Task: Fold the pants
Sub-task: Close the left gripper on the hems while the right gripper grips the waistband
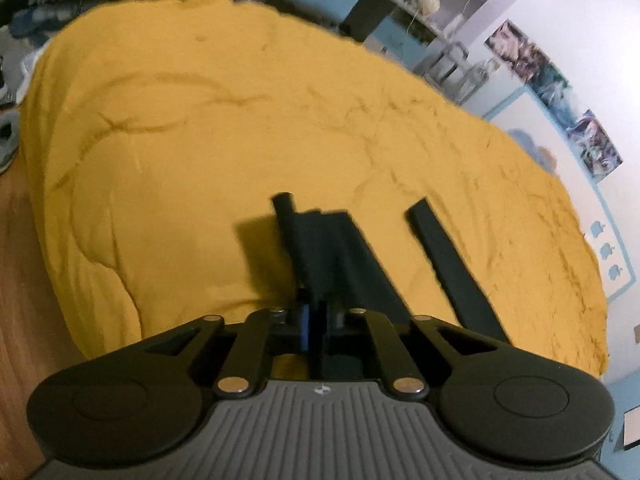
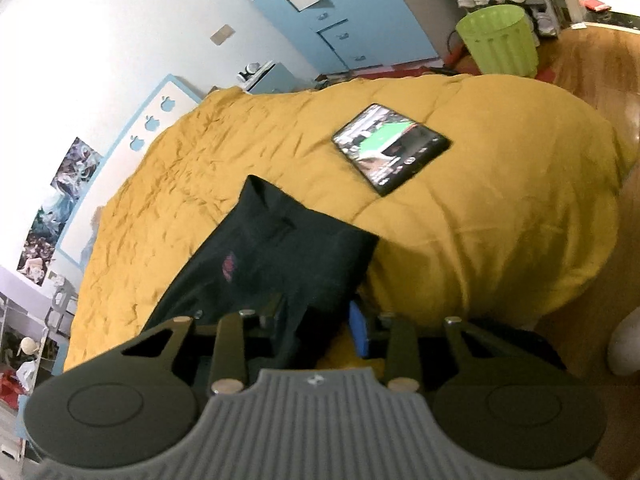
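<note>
While gripping black pants (image 2: 260,256) in the closed left tool (image 1: 318,320), with the right tool (image 2: 320,320) half open around their near edge, pinch firmly, then lift evenly above the yellow bed (image 2: 480,240), avoiding the tablet (image 2: 390,148).

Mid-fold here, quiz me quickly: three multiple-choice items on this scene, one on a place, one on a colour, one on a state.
1. Where does the tablet lie? A. on the floor; B. on the yellow duvet, beyond the pants; C. on top of the pants.
2. What colour is the bin? A. light green; B. red; C. black.
3. The tablet's screen is: A. dark; B. lit; C. covered by cloth.

Key:
1 B: it rests on bare duvet, apart from the pants.
2 A: its ribbed wall is lime green.
3 B: a bright picture shows on it.
</note>
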Available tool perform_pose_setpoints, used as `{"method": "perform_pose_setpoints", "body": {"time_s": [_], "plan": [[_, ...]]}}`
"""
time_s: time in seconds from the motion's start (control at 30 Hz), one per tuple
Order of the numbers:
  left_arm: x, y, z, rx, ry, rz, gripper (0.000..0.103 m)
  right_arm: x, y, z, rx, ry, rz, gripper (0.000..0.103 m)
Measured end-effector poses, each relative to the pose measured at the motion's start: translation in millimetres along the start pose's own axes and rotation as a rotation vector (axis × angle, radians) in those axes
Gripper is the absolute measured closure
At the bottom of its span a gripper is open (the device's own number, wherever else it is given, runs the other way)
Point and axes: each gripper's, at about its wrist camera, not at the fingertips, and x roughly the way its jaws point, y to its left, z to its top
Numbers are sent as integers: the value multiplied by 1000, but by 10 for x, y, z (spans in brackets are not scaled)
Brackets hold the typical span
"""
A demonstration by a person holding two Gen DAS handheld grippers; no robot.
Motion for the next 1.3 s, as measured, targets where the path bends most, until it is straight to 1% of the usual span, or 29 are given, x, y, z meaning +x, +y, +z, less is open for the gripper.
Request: {"method": "perform_pose_setpoints", "body": {"time_s": [0.07,0.1,0.13,0.17,0.2,0.27,0.37,0.47,0.53,0.67,0.77,0.83,1.0,1.07,1.13,1.2,1.3], "plan": [[50,41,-6,-23,12,-3,96,68,-21,8,30,26,12,73],[36,55,-20,-26,13,-1,98,71,-32,12,43,31,20,82],[11,48,-17,-19,7,-3,102,64,-33,19,43,33,28,97],[-21,28,-16,-10,2,-5,102,49,-30,34,41,35,40,102],[-59,-1,-2,1,-5,-4,103,28,-24,59,41,34,55,103],[-135,-58,56,5,-7,-16,103,-23,-1,131,48,27,95,103],[-187,-160,213,-39,17,-70,103,-65,106,286,71,17,168,103],[-187,-294,368,-71,37,-98,103,-38,274,436,72,12,212,103],[-135,-417,441,-75,47,-94,103,32,395,512,73,16,222,103],[40,-638,545,-75,73,-87,103,246,614,666,111,66,248,103],[202,-801,574,-72,97,-76,103,406,801,786,90,97,245,103],[324,-899,610,-98,107,-69,103,536,928,891,80,110,239,103],[679,-1236,755,-109,143,-45,103,970,1166,1204,105,153,234,103],[869,-1349,843,-136,166,-36,103,1216,1222,1337,131,182,224,103],[1089,-1454,923,-160,178,-14,103,1518,1280,1477,162,209,202,103],[1324,-1559,986,-176,174,27,103,1833,1314,1599,200,238,187,103],[1661,-1666,1024,-203,175,72,103,2256,1432,1746,219,226,172,103]]}}
